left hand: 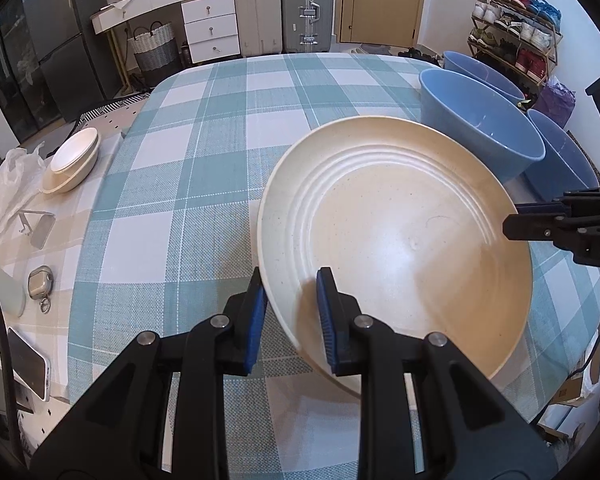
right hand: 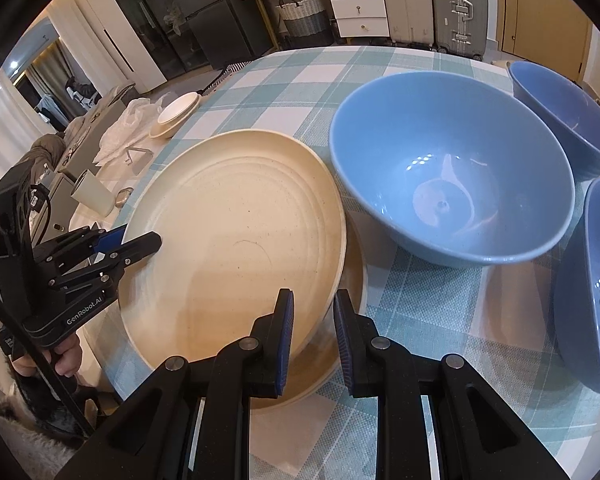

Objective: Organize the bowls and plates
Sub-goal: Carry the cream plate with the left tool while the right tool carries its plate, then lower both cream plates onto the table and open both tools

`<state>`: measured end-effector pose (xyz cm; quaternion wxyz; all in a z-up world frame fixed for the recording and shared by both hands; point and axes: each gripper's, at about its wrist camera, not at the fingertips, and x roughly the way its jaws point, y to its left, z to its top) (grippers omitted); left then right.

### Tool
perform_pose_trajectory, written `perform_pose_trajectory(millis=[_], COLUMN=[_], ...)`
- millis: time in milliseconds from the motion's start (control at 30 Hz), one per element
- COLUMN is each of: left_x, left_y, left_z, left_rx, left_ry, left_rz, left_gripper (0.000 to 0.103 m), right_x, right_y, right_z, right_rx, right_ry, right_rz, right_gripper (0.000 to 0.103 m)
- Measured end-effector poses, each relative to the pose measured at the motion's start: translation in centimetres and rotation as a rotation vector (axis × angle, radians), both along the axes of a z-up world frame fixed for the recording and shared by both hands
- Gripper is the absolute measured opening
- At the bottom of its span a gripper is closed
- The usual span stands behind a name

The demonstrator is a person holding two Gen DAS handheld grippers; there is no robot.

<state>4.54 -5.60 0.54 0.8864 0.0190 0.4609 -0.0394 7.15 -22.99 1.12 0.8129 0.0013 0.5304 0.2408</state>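
Note:
A large cream plate (left hand: 400, 240) (right hand: 236, 240) hangs tilted just above the checked tablecloth. My left gripper (left hand: 290, 280) (right hand: 140, 240) is shut on its left rim. On the opposite rim my right gripper (right hand: 312, 300) (left hand: 512, 220) is shut as well. The right wrist view shows a second cream plate (right hand: 354, 292) lying on the cloth directly beneath the held one, only its right edge peeking out. Three blue bowls stand to the right: a big near one (right hand: 452, 168) (left hand: 480, 120), one behind it (right hand: 560, 108) (left hand: 476, 68), and one at the right edge (right hand: 588, 280) (left hand: 560, 152).
A small stack of cream dishes (left hand: 74, 160) (right hand: 176, 114) sits at the table's (left hand: 204, 140) far left beside a plastic bag (left hand: 8, 184). A phone (left hand: 28, 364), an earbud case (left hand: 40, 280) and a white cup (right hand: 92, 196) lie along the left side.

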Motion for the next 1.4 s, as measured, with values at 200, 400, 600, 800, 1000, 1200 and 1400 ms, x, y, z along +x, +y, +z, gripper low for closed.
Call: perform_pose_trajectory(millis=[200,400,600,800,1000,1200,1400], left_x=[0.0,0.0,-0.1,-0.2,-0.3,-0.1,0.1], left_y=[-1.0,-1.7,-2.2,-2.5,-2.9,-3.0,-2.7], left_z=[-0.7,-1.5,-1.8,-2.0,-2.2,-2.3,-2.0], left_rx=[0.029,0.057,0.090,0.111,0.135,0.121,0.077], left_ry=[-0.002,0.003,-0.002,0.001,-0.001,0.009,0.028], left_rz=[-0.020,-0.027,-0.029,-0.037,-0.049,-0.056,-0.056], left_gripper=[0.021,0.022,0.023,0.025,0.030,0.036,0.043], right_x=[-0.5,-0.8,-1.2,-1.5,-1.5,-1.5,-1.3], right_y=[-0.4,-0.3,-0.3,0.0,0.2,0.2,-0.2], right_z=[-0.8,-1.4,-1.6,-1.7,-2.0,-2.2,-2.2], right_rx=[-0.012,-0.038,-0.058,-0.068,-0.069,-0.072,-0.056], right_ry=[0.010,0.008,-0.005,-0.006,-0.005,-0.007,0.005], right_rz=[-0.014,-0.017,-0.015,-0.014,-0.015,-0.014,-0.008], right_gripper=[0.021,0.022,0.022,0.022,0.022,0.023,0.027])
